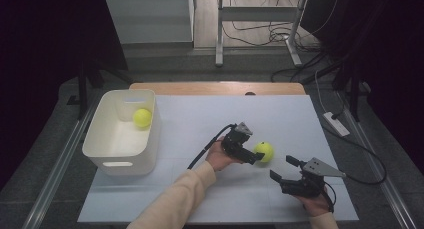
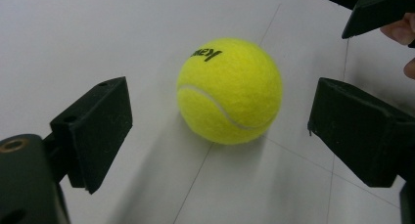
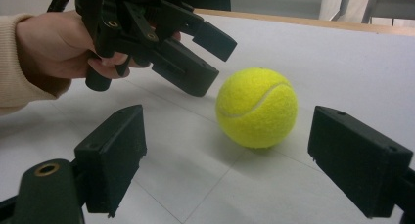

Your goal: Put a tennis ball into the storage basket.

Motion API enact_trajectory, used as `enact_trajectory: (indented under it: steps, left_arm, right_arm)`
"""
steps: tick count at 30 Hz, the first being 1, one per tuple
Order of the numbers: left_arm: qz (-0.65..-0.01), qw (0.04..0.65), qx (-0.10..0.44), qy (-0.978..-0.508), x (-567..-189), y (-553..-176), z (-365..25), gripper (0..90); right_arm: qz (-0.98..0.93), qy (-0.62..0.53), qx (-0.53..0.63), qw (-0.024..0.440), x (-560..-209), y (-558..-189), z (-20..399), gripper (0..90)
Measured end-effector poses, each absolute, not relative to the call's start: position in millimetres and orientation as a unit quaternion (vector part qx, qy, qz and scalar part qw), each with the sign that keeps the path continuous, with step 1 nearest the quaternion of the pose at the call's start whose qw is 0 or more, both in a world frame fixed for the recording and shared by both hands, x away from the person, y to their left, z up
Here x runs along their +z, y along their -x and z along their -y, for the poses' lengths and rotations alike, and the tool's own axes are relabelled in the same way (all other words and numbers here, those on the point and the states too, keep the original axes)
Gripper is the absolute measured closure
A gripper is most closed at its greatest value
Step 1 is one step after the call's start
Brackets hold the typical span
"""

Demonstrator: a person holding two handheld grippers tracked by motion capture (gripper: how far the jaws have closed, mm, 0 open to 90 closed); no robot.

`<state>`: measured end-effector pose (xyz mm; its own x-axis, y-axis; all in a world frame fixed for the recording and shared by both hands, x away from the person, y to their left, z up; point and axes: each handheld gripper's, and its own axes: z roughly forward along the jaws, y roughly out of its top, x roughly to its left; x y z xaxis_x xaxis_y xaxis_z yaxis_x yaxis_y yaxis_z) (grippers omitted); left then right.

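Observation:
A yellow tennis ball (image 1: 264, 151) rests on the white table (image 1: 200, 124), right of centre. My left gripper (image 1: 256, 156) is open and low over the table, its tips just left of the ball. In the left gripper view the ball (image 2: 229, 91) lies just ahead, between the spread jaws of that gripper (image 2: 220, 106), and neither jaw touches it. My right gripper (image 1: 283, 169) is open a little nearer and to the right, pointing at the ball (image 3: 257, 108). Nothing sits between the jaws of the right gripper (image 3: 230, 136). A second ball (image 1: 142, 118) lies in the white bin (image 1: 120, 159).
The white bin stands at the table's left side. A wooden strip (image 1: 215, 88) runs along the table's far edge. Cables and a metal stand (image 1: 260, 29) are on the floor beyond. A power strip (image 1: 336, 124) lies off the right edge.

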<state>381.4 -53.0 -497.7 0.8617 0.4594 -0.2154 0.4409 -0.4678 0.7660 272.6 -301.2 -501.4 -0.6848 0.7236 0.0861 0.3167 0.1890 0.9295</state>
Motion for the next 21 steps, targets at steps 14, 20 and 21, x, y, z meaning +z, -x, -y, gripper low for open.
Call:
enact_trajectory:
  steps: [14,20,21]
  left_arm:
    - [-0.258,0.444,0.002,-0.858,-507.9,-385.6,69.4,9.5]
    - [-0.257,0.437,0.0,-0.862,-512.2,-388.4,75.4,10.2]
    - [-0.256,0.435,-0.001,-0.863,-512.9,-389.2,77.1,10.5]
  right_arm:
    - [-0.745,-0.347,0.536,0.19,-500.6,-271.9,300.7,14.4]
    - [-0.745,-0.348,0.536,0.191,-500.7,-272.1,301.2,14.4]
    - [-0.745,-0.348,0.535,0.191,-500.7,-272.2,301.2,14.4]
